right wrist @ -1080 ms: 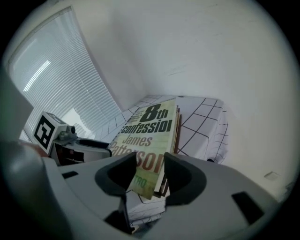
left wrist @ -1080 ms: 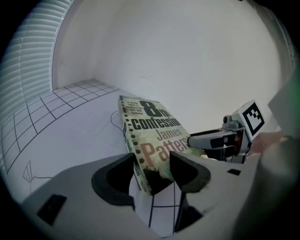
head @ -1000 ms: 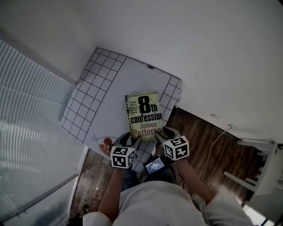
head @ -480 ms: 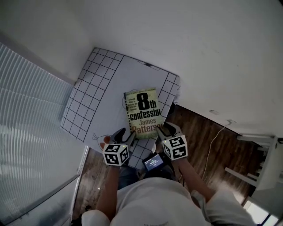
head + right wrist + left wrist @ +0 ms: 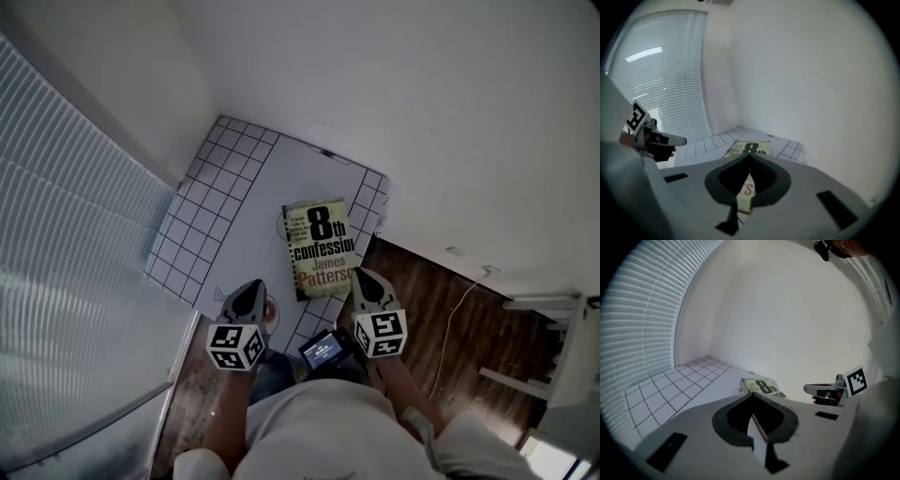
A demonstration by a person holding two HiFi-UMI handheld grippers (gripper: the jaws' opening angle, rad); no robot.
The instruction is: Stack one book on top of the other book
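A paperback book (image 5: 321, 248) with a large "8th" on its cover lies flat, cover up, on the white worktop (image 5: 253, 187). It sits close to the worktop's near right corner, its long side running roughly along the right edge and its lower end reaching toward the near edge. Whether a second book lies under it cannot be told. Grid lines cover the worktop's left strip and the narrow strips by its right and near edges, while the middle is plain white. The left gripper (image 5: 250, 285) is held over the near edge, to the left of the book and apart from it. Its own view shows its jaws pressed together tip to tip with nothing between them, and the book (image 5: 761, 386) lying beyond the tips. The right gripper (image 5: 362, 275) is held at the book's near right corner. In its own view its jaws also meet at the tips and hold nothing, with the cover (image 5: 749, 148) seen below and past them, not gripped. Slatted blinds (image 5: 75, 234) run along the worktop's left side, and dark wooden floor (image 5: 441, 309) shows past its right edge.
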